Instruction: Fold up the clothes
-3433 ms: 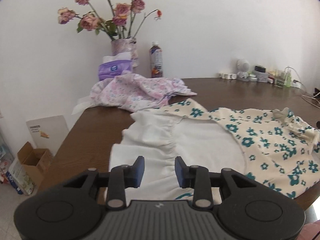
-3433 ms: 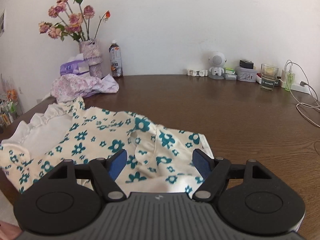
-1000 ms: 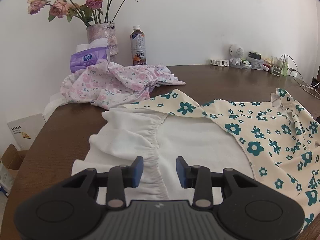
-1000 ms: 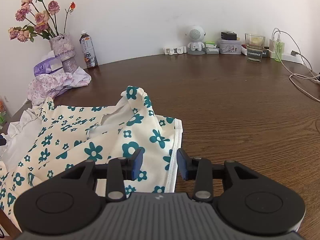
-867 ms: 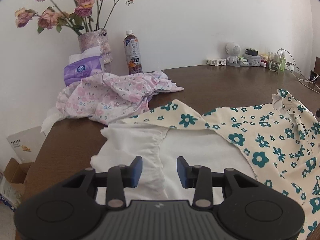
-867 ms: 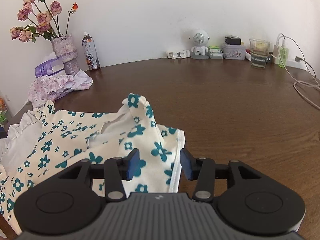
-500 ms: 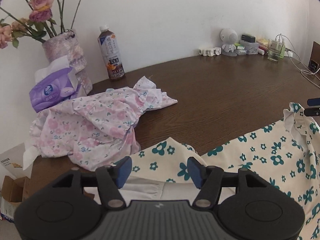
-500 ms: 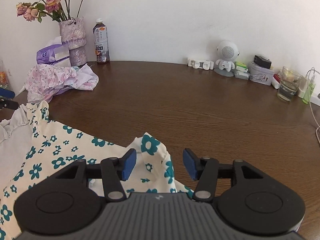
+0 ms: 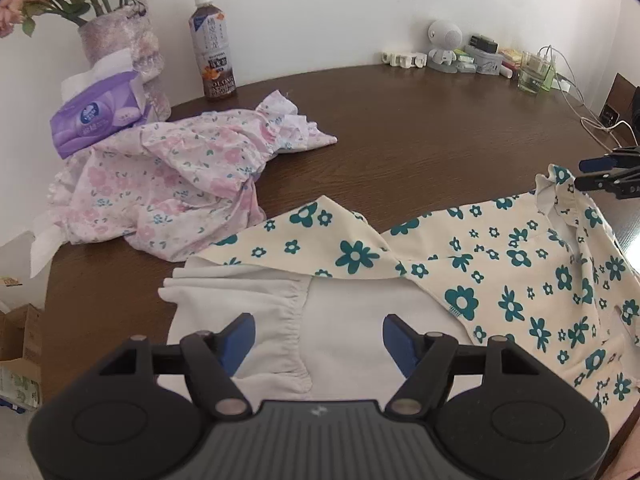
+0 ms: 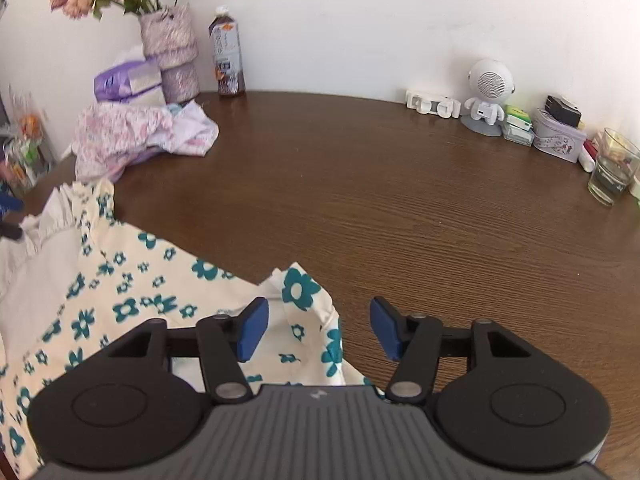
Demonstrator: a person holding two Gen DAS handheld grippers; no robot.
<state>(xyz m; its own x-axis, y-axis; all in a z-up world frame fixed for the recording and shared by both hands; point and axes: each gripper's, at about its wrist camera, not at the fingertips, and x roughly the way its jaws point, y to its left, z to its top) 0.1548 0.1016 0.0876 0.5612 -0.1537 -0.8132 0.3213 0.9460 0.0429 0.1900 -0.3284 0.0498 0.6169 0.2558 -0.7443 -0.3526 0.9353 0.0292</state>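
the near edge of the cream dress with teal flowers [image 9: 500,264] is cut off behind both tool bodies, and in the left wrist view its right side runs out of frame, so the full outline cannot be made out. the dress lies spread on the brown counter [image 10: 400,200], its plain white underside [image 9: 348,312] turned up at the left end, with the printed side folded over it from the far side. the left tool [image 9: 319,338] has its blue pads wide apart and holds nothing; it hangs over the white underside, and contact with the cloth cannot be confirmed. the right tool [image 10: 318,326] is likewise spread wide and empty, with a raised fold of the dress showing in the gap between its pads; touching or clear cannot be told. in the left wrist view, the right tool's tips appear at the right end of the dress, by the ruffled edge. a crumpled pink floral garment [image 9: 176,184] lies beyond the left end of the dress, just apart from it. behind that garment stand a purple tissue pack [image 9: 96,120], a vase [image 9: 128,48] with its flowers cropped, and a bottle [image 9: 214,64]. compared with one second earlier, both tools have gone from narrow to wide open, and the dress has shifted farther onto the counter.
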